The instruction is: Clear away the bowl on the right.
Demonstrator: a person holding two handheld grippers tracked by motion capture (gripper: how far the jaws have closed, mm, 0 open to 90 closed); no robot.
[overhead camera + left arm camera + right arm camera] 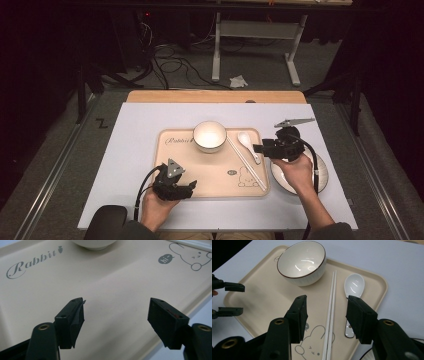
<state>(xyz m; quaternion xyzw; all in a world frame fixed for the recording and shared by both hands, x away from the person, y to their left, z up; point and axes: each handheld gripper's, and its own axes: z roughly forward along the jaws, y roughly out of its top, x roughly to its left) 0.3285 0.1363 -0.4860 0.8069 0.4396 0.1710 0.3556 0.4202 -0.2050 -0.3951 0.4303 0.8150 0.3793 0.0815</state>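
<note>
Right gripper (325, 315) over chopsticks (330, 312), ends cropped

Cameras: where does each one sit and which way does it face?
High view: above the person's side, looking forward and down on the tray; forearms, left gripper, right gripper.
Left gripper view: low over the tray, facing the bowl; its open fingers.
Right gripper view: above the chopsticks, spoon; its open fingers.
Shared: tray and bowl.

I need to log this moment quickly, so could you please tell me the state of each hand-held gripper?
Left hand-held gripper: open, holding nothing, over the tray.
Right hand-held gripper: open, holding nothing, above the chopsticks.
</note>
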